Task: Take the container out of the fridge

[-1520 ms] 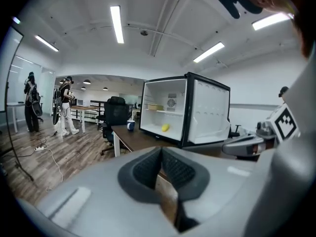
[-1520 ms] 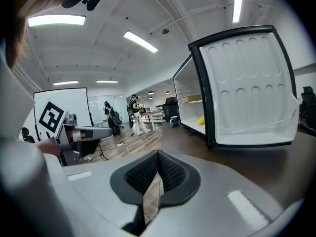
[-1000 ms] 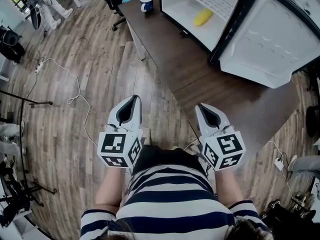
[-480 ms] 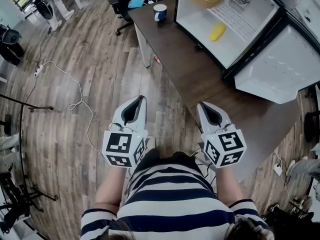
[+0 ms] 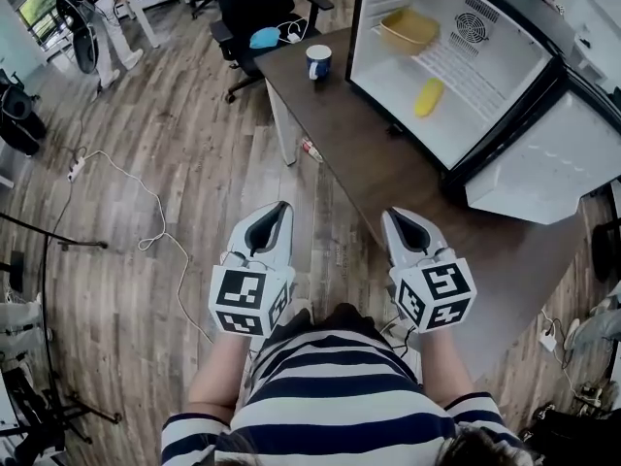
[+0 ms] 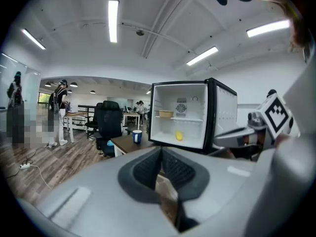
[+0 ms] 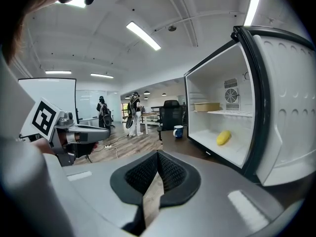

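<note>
Head view, looking down: the container (image 5: 410, 29), a shallow tan tub, sits at the left end of the upper shelf (image 5: 466, 61) inside the open fridge (image 5: 383, 8). It's well apart from both your grippers, ahead and to the right of them. The fridge stands on a dark table (image 5: 369, 163), w/ its door (image 5: 548, 168) swung wide to the right. Below the shelf a yellow item (image 5: 429, 96) lies on the fridge's bottom. A blue-and-white mug (image 5: 318, 62) stands on the table just left of the fridge. Your L gripper (image 5: 279, 210) and R gripper (image 5: 395, 217) are side by side close to your striped shirt (image 5: 330, 396), L over the wood floor (image 5: 175, 144), R over the table edge, both pointing toward the fridge. L gripper view: jaws together at the tips, nothing btwn them. R gripper view: same, jaws closed tip to tip, holding and touching nothing. Print you can make out: black-and-white square marker patterns on each gripper's cube.
</note>
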`<state>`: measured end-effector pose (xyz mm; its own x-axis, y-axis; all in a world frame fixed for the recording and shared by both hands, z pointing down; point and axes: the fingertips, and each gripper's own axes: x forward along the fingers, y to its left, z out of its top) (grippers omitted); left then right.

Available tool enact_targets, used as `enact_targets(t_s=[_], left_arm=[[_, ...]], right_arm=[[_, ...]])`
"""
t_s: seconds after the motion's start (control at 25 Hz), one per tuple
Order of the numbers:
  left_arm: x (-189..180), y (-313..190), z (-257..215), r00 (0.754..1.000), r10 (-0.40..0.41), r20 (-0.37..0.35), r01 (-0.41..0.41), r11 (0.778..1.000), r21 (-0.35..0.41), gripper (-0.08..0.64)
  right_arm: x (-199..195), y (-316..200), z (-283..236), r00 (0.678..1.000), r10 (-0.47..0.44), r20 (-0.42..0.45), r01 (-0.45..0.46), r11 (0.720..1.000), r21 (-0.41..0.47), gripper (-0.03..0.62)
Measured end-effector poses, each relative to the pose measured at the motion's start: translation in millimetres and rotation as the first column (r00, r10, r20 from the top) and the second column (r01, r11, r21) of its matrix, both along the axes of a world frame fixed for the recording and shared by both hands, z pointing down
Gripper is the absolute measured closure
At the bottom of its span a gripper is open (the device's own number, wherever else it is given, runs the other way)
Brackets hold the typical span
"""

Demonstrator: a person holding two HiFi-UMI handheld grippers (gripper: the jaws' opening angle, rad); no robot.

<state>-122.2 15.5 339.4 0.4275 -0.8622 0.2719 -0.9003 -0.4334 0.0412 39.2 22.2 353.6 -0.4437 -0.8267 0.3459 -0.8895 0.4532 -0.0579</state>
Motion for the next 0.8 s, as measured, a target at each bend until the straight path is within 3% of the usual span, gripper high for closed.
enact_targets(t_s=[0.48, 0.8], left_arm=[[-35.3, -34.7, -8.6, 0.999, 0.048, 0.017, -0.048, 0.999, 0.014, 0.56], [-56.2, -51.1, -6.8, 0.997, 0.07, 0.02, -0.07, 0.998, 0.004, 0.56]], right_arm=[[-23.2, -37.6, -18.6, 0.998, 0.056, -0.038, -0.054, 0.998, 0.043, 0.597], [-29.5, -61.3, -30.1, 0.989, 0.082, -0.126, -0.073, 0.995, 0.072, 0.596]])
